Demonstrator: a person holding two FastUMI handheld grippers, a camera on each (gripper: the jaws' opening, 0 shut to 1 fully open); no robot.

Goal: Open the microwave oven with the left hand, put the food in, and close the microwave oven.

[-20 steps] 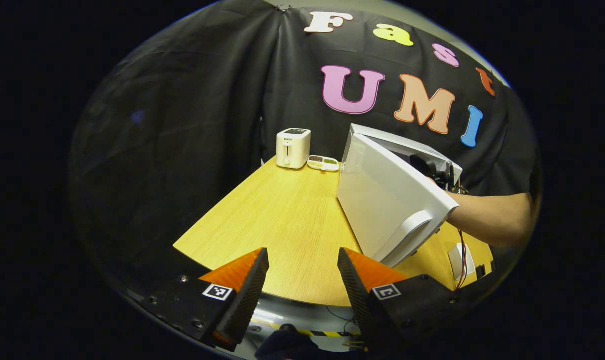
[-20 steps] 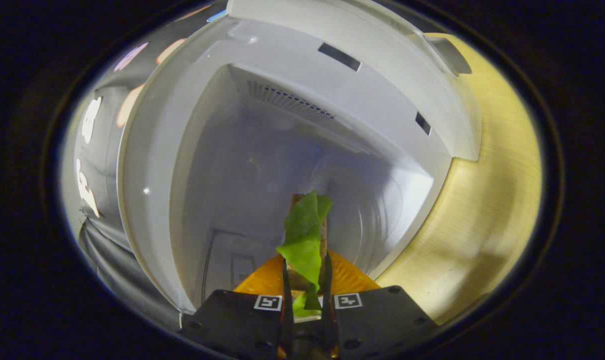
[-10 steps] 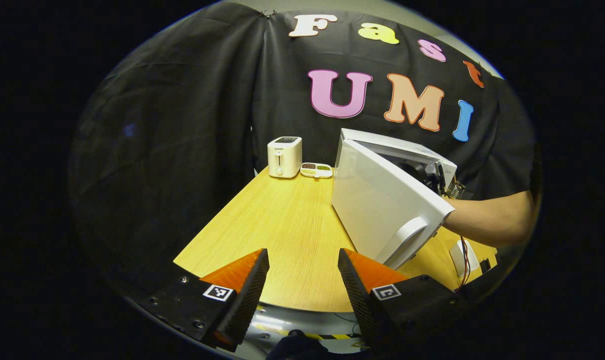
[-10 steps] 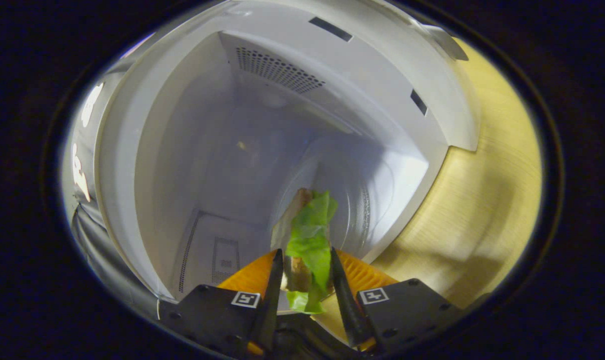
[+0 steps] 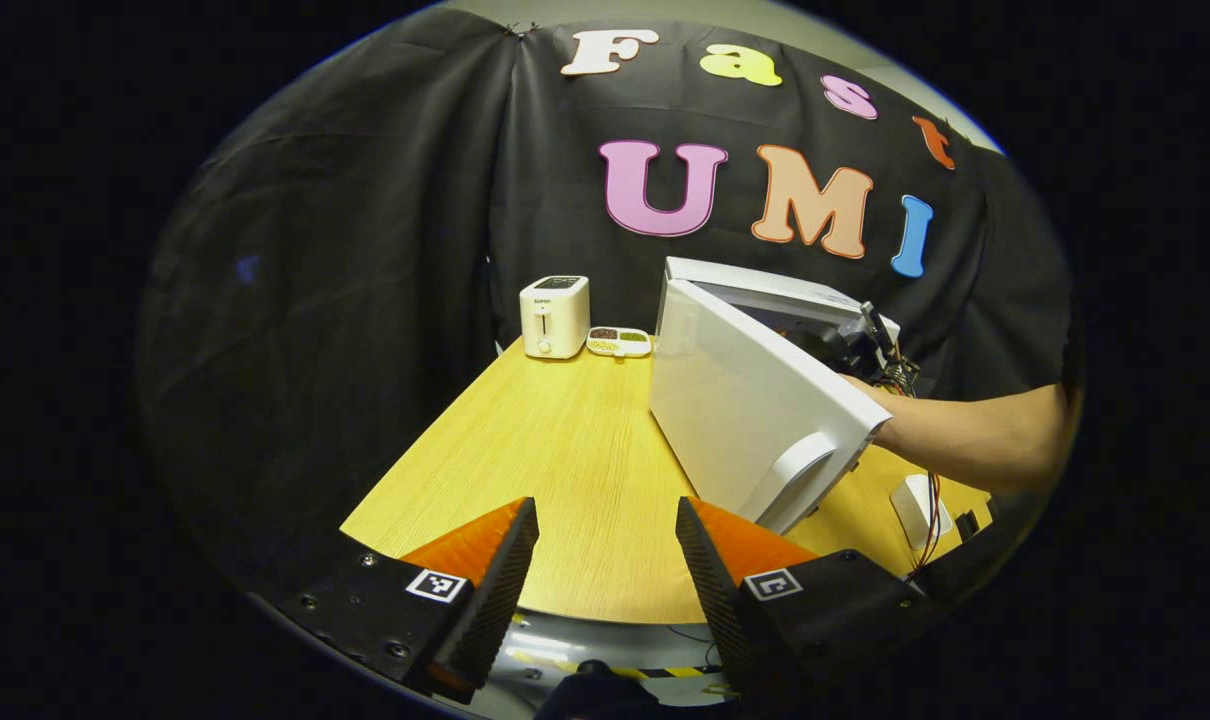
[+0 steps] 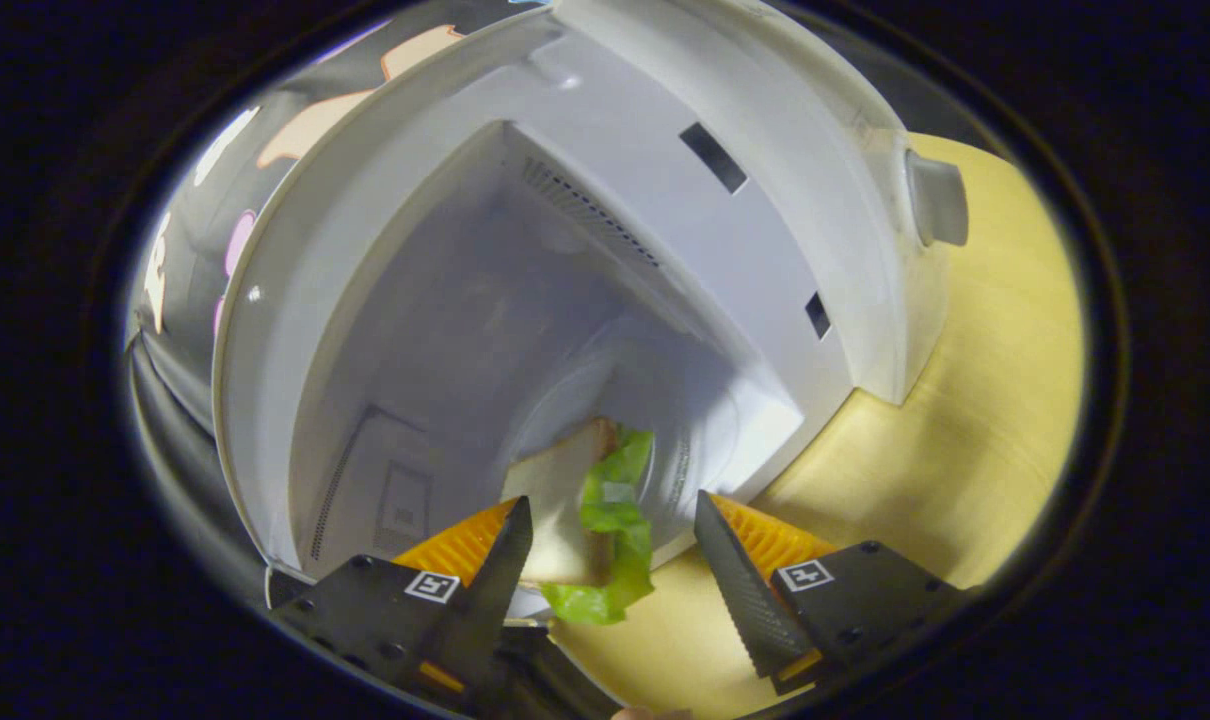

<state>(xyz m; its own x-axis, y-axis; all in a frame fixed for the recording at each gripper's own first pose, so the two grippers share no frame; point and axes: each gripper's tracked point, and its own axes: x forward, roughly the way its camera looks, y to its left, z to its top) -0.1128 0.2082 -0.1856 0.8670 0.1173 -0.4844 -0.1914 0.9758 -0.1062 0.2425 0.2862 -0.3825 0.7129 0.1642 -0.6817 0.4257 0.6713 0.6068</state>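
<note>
1. Your left gripper point(image 5: 605, 560) hangs over the near edge of the wooden table point(image 5: 555, 470), its fingers spread wide with nothing between them.
2. The microwave oven point(image 5: 765, 320) stands on the table ahead to the right. Its door point(image 5: 750, 405) is swung open toward you and hides most of the cavity in the left gripper view.
3. A forearm point(image 5: 975, 435) reaches behind the door edge.
4. Your right gripper point(image 6: 610, 560) sits at the cavity mouth, fingers parted wide.
5. The sandwich point(image 6: 590, 510), bread with a lettuce leaf, lies at the front of the cavity point(image 6: 485, 330) between the fingers; contact cannot be judged.
6. A white toaster point(image 5: 555, 316) and a divided dish point(image 5: 619, 342) stand at the far table edge, well apart from the microwave door.
</note>
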